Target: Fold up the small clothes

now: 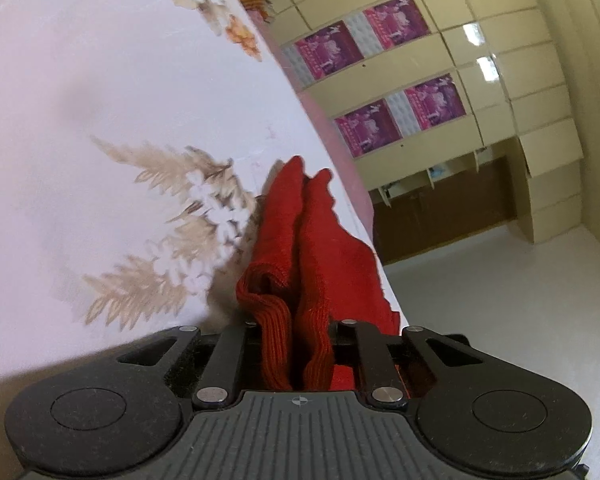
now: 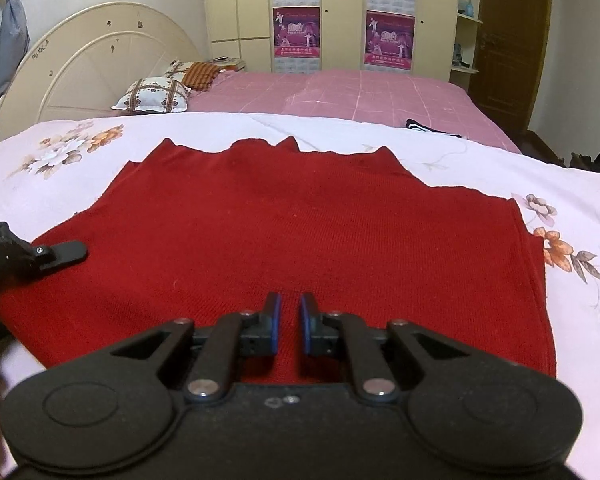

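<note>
Left gripper (image 1: 292,344) clamps a bunched fold of the red knit garment (image 2: 300,232) at 9 o'clock, ready to fold. Right gripper (image 2: 290,322) hovers at 6 o'clock, jaws narrow, empty.

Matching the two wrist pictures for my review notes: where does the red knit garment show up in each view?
Left wrist: the red knit garment runs up the centre from between the left gripper fingers, bunched in ridges.
Right wrist: it lies spread flat across the middle, with the right gripper just above its near edge, nothing between its fingers.
Shared landmark: the purple posters on the cream wardrobe.
</note>
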### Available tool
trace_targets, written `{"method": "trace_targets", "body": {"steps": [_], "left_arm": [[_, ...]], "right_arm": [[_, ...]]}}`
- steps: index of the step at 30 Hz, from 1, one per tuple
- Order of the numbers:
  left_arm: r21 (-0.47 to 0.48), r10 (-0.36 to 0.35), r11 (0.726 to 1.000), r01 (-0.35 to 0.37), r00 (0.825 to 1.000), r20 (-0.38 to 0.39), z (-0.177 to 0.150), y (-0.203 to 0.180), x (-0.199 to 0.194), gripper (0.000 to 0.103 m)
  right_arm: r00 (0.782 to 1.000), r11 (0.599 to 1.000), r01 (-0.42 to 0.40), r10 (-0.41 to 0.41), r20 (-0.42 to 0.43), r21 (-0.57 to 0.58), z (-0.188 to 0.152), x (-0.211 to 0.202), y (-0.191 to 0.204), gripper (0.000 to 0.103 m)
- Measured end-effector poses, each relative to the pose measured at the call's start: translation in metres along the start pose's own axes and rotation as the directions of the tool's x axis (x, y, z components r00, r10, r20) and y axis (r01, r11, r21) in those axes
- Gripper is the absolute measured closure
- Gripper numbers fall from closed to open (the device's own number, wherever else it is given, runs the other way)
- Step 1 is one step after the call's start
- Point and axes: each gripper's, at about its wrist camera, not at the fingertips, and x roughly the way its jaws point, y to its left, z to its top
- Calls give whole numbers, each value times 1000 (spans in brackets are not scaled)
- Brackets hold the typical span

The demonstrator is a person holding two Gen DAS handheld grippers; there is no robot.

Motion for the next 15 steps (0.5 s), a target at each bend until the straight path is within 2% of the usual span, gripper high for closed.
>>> {"method": "trace_targets", "body": {"steps": [7,11,13,15], "left_arm": [[140,-53,989,57,998,-29,16,-37,-4,88],[164,-54,985,60,998,-41,23,-48,-8,88],[235,-58,970,68,997,-49,22,-68,-10,88],[328,-55,942,73,997,-62,16,-94,-10,88]], "right_arm": [[1000,999,-18,17,6,34,-1,0,-4,93],[999,997,-31,30,11,65,-2,1,-8,93],[999,996,-38,37,13,82,-2,0,-11,93],[999,993,-51,50,17,106,-2,0,-15,93]]}}
